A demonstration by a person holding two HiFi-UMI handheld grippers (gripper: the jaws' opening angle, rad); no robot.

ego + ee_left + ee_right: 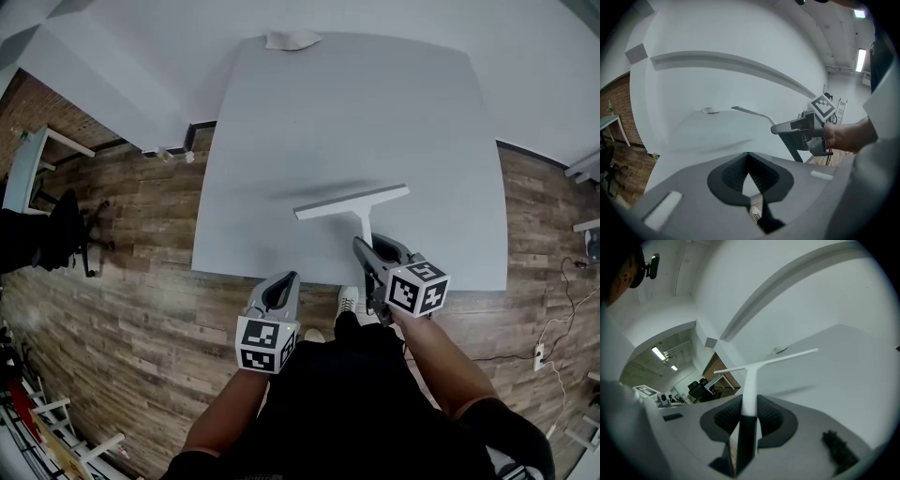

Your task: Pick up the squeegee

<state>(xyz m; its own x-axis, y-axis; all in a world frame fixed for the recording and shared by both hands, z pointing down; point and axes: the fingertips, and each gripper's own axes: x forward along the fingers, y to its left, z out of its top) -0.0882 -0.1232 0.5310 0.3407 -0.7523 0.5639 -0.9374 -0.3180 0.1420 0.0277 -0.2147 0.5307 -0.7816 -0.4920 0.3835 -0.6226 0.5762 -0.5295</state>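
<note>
The squeegee (352,202) is white, with a long blade and a handle that goes black at its lower end. It hangs above the white table (281,141) and casts a shadow on it. My right gripper (371,247) is shut on the handle near the table's front edge. In the right gripper view the handle of the squeegee (750,380) stands between the pads of the right gripper (749,404). My left gripper (280,283) is at the front edge, left of the squeegee, shut and holding nothing. The left gripper view shows its own shut tips (748,154), the squeegee (751,111) and the right gripper (788,127).
A crumpled white cloth (292,39) lies at the table's far edge. A black office chair (66,234) and a white desk (28,164) stand on the wooden floor at left. A cable and a socket (539,356) lie on the floor at right.
</note>
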